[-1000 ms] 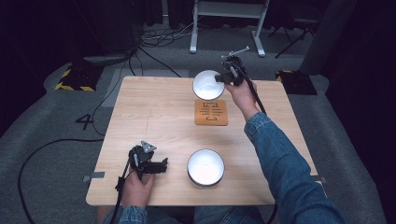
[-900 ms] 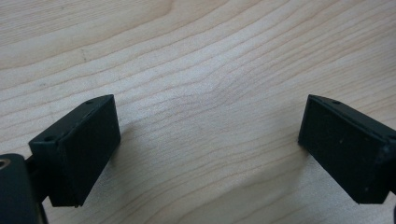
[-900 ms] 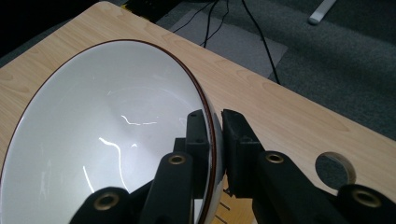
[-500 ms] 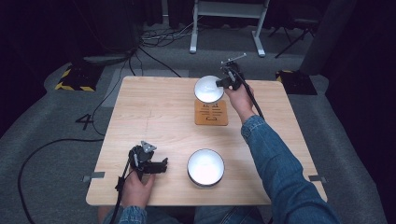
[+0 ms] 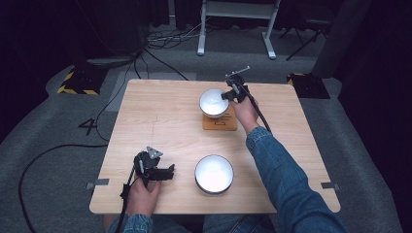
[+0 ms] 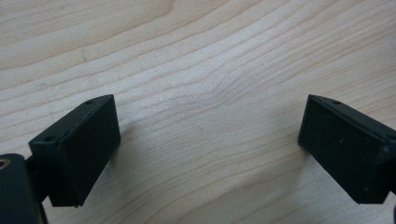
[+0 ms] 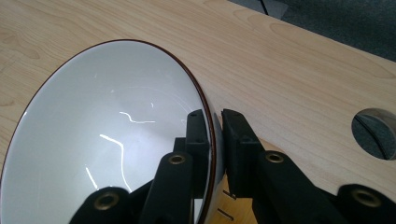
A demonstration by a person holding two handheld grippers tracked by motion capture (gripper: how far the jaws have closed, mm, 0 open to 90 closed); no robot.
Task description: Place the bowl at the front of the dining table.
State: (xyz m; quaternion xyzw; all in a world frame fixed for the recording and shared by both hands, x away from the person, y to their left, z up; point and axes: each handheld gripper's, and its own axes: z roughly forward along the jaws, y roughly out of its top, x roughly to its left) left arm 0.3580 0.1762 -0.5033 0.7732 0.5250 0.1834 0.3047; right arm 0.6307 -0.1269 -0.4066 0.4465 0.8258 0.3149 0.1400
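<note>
A white bowl (image 5: 214, 102) with a dark rim hangs over the orange-brown square mat (image 5: 221, 122) at the far middle of the wooden table (image 5: 160, 116). My right gripper (image 5: 226, 95) is shut on the bowl's right rim; in the right gripper view one jaw is inside the white bowl (image 7: 112, 144) and the other outside, with my right gripper (image 7: 215, 140) pinching the wall. A second white bowl (image 5: 214, 174) stands near the front edge. My left gripper (image 5: 167, 173) lies on the table left of it, open, and in the left gripper view my left gripper (image 6: 208, 140) has bare wood between its jaws.
A round hole (image 7: 376, 133) in the tabletop lies right of the held bowl. Black cables (image 5: 58, 150) trail over the grey floor at the left. A white metal stand (image 5: 235, 19) and a yellow-black striped block (image 5: 77, 82) sit beyond the table's far edge.
My right gripper has lowered the held bowl toward the orange-brown mat and brought it slightly nearer. The left gripper and the front bowl have stayed where they were.
</note>
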